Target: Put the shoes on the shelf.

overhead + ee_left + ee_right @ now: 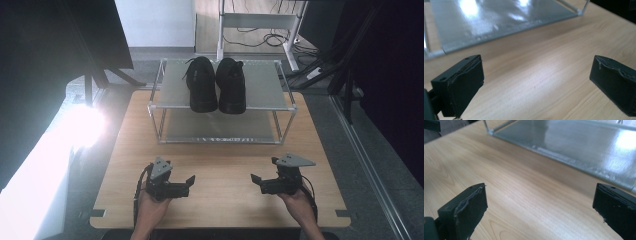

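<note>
On the near half of the tabletop (220,200), both grippers sit low and idle, jaws turned in toward each other. Left gripper (189,181) has its jaws spread wide with bare wood between them, and the left gripper view confirms it: nothing pinched, just grain and the near edge of the rack's lower shelf (499,22). Right gripper (256,181) is the same story, jaws spread and empty, the lower shelf running across the far right of its own view.

Far side now: a two-tier metal rack (222,102), and on its top shelf a pair of black shoes. Left shoe (202,84) and right shoe (231,86) stand side by side, touching or very nearly, with what look like the toes toward the near edge and laces at the far end. Well apart from both grippers.

How will they handle? My read: light, soft-sided, matte uppers that should grip well but will collapse if squeezed mid-body. The firmer bets are the heel collar, at the far end, or the sole edge. The near toe box is easier to reach, though rounder and likelier to slip. With one gripper per shoe, lift clear of the rack's front rail (220,107) so nothing catches.
</note>
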A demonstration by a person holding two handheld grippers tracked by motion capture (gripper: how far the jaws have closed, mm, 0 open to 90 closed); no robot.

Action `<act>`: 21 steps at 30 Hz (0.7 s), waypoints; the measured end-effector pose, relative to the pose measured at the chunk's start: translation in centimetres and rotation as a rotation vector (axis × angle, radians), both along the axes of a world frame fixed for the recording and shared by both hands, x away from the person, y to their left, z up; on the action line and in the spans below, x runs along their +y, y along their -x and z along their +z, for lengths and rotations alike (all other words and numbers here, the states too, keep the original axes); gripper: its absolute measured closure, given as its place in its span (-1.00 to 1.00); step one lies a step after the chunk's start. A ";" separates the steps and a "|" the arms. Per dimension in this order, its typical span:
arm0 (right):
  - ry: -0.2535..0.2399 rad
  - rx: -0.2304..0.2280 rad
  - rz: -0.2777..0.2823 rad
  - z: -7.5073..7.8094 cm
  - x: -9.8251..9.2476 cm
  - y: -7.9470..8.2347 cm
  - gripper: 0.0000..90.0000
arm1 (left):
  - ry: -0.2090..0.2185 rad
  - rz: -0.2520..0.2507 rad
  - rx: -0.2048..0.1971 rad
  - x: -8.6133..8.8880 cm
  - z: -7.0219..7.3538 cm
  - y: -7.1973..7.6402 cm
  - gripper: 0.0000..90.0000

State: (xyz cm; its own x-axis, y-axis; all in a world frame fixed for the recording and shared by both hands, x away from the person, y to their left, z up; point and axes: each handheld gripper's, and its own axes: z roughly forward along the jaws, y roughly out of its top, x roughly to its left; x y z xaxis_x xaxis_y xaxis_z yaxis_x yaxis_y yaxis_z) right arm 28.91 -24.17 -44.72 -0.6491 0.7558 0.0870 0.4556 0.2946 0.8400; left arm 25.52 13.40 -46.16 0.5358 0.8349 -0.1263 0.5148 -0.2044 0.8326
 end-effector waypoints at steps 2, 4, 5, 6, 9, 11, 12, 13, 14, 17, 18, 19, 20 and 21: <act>0.012 0.012 0.003 -0.6 0.1 0.1 -1.00 | -0.003 -0.004 0.011 -0.2 -0.7 0.2 -1.00; 0.017 0.024 0.007 -1.2 0.3 0.3 -1.00 | -0.010 -0.010 0.023 -0.5 -1.4 0.4 -1.00; 0.023 0.027 0.008 -1.6 0.5 0.4 -1.00 | -0.014 -0.013 0.026 -0.7 -1.8 0.5 -1.00; 0.032 0.035 0.012 -1.9 0.6 0.4 -1.00 | -0.017 -0.015 0.030 -0.8 -2.0 0.5 -1.00; 0.049 0.052 0.019 -2.7 0.9 0.6 -1.00 | -0.041 -0.029 0.048 -1.3 -2.9 0.7 -1.00; 0.061 0.057 0.019 -3.2 1.1 0.7 -1.00 | -0.055 -0.038 0.053 -1.6 -3.3 0.8 -1.00; 0.067 0.059 0.019 -3.5 1.1 0.7 -1.00 | -0.058 -0.040 0.056 -1.7 -3.4 0.9 -1.00; 0.070 0.061 0.018 -3.7 1.2 0.7 -1.00 | -0.063 -0.042 0.062 -1.8 -3.7 1.0 -1.00; 0.076 0.066 0.016 -3.9 1.3 0.8 -1.00 | -0.067 -0.045 0.066 -2.0 -3.8 1.0 -1.00; 0.101 0.069 0.015 -4.6 1.4 0.7 -1.00 | -0.099 -0.055 0.080 -2.5 -4.3 1.2 -1.00; 0.109 0.070 0.012 -4.8 1.4 0.7 -1.00 | -0.107 -0.061 0.087 -2.7 -4.5 1.2 -1.00; 0.114 0.075 0.010 -5.0 1.4 0.7 -1.00 | -0.117 -0.064 0.091 -2.8 -4.6 1.2 -1.00; 0.117 0.079 0.011 -5.2 1.4 0.7 -1.00 | -0.128 -0.069 0.097 -3.0 -4.8 1.2 -1.00; 0.123 0.082 0.012 -5.4 1.4 0.7 -1.00 | -0.138 -0.069 0.099 -3.1 -4.9 1.2 -1.00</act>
